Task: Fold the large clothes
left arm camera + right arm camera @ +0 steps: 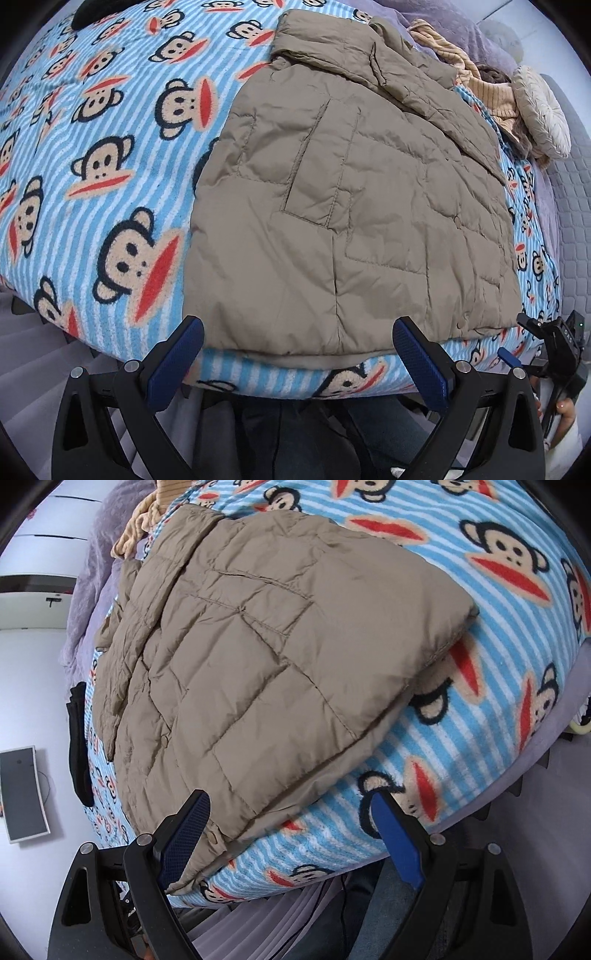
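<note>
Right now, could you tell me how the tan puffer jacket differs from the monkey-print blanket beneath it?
The tan puffer jacket is one plain colour, while the monkey-print blanket has blue and white stripes with cartoon monkey faces. The jacket is quilted and smooth; the blanket looks fleecy. The jacket lies folded into a compact shape; the blanket is spread flat and reaches well beyond it. Both lie on the bed.

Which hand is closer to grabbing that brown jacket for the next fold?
Probably the right. The right tongs stand open with the jacket corner between them; the left tongs are open too, just short of its hem.
</note>
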Demonstrator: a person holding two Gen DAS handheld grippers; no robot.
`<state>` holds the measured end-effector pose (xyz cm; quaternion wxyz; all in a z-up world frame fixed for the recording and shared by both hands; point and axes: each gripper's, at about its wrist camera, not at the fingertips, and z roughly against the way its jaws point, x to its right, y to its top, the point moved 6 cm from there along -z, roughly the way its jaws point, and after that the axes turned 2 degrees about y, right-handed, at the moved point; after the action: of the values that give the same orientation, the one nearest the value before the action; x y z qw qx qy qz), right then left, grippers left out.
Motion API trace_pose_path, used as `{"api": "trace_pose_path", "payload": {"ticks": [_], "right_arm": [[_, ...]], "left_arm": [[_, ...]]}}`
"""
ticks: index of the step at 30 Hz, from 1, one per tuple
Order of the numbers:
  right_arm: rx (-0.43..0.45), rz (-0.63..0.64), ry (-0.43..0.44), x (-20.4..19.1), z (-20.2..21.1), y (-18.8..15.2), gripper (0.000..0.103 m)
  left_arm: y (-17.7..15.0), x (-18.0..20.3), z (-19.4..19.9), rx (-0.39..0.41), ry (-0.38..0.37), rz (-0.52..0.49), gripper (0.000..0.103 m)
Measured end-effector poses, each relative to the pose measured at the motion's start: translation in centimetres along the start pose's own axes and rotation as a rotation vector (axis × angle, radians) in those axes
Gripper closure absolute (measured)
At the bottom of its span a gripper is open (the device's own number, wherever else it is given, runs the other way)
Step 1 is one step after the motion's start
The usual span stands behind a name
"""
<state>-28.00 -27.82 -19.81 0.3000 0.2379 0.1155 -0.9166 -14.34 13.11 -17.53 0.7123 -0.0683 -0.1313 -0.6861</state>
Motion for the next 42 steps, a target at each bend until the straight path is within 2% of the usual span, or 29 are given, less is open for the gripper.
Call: {"api": "trace_pose_path", "payload": {"ticks": [5,8,12,19,23,26,30,32,34,36,37,38,39,40,41,42], "right_arm": [[-0.069,0.006,-0.020,1.1,-1.4,0.3,0.012],[-0.084,0.019,-0.022,1.4,-1.9,0.7,0.012],[-0.096,0.004,-0.007,1.9,-2.5,1.1,0.012],[-0.091,-0.117,0.058,3.1,-3.1,2.4,0.012],[-0.082,-0.189,0.059,4.5,-3.8,3.3,0.012],[-0.089,-0.220,0.100,4.5,-4.2,3.8,0.012],[-0.058,-0.196,0.212,3.1,-3.5,5.0,0.012],[-0.051,-0.192,0.244,2.6,-3.4,5.4,0.012],[-0.055,-0.196,0.256,2.3,-3.4,5.6,0.012],[-0.057,-0.204,0.253,2.2,-3.4,5.7,0.012],[-0.057,-0.207,0.249,2.2,-3.4,5.7,0.014],[-0.057,-0.208,0.246,2.3,-3.3,5.6,0.020],[-0.059,-0.206,0.239,2.6,-3.0,5.5,0.033],[-0.060,-0.203,0.227,2.7,-3.0,5.4,0.042],[-0.064,-0.197,0.212,2.8,-2.9,5.4,0.067],[-0.067,-0.189,0.193,2.8,-2.8,5.4,0.090]], "left_arm": [[-1.3,-0.3,-0.9,-0.025,-0.012,0.078,0.001],[-2.0,0.1,-1.6,-0.044,-0.005,0.092,0.001],[-2.7,0.8,-2.4,-0.057,-0.038,0.110,0.001],[-2.3,0.8,-5.7,-0.112,-0.115,0.215,0.001],[-1.7,1.4,-6.8,-0.109,-0.112,0.220,0.001],[-1.1,1.9,-6.7,-0.089,-0.146,0.221,0.001],[0.2,2.7,-6.2,-0.052,-0.244,0.248,0.001],[0.7,3.1,-6.3,-0.045,-0.264,0.251,0.001],[1.2,3.4,-6.3,-0.043,-0.278,0.247,0.011],[1.4,3.6,-6.5,-0.060,-0.283,0.230,0.050],[1.5,3.6,-6.6,-0.066,-0.288,0.224,0.062],[1.6,3.6,-6.4,-0.071,-0.295,0.220,0.081],[1.7,3.4,-6.2,-0.067,-0.299,0.216,0.084],[1.8,3.3,-5.8,-0.055,-0.301,0.209,0.084],[2.0,3.3,-5.2,-0.039,-0.299,0.194,0.084],[2.2,3.4,-4.7,-0.025,-0.298,0.179,0.088]]}}
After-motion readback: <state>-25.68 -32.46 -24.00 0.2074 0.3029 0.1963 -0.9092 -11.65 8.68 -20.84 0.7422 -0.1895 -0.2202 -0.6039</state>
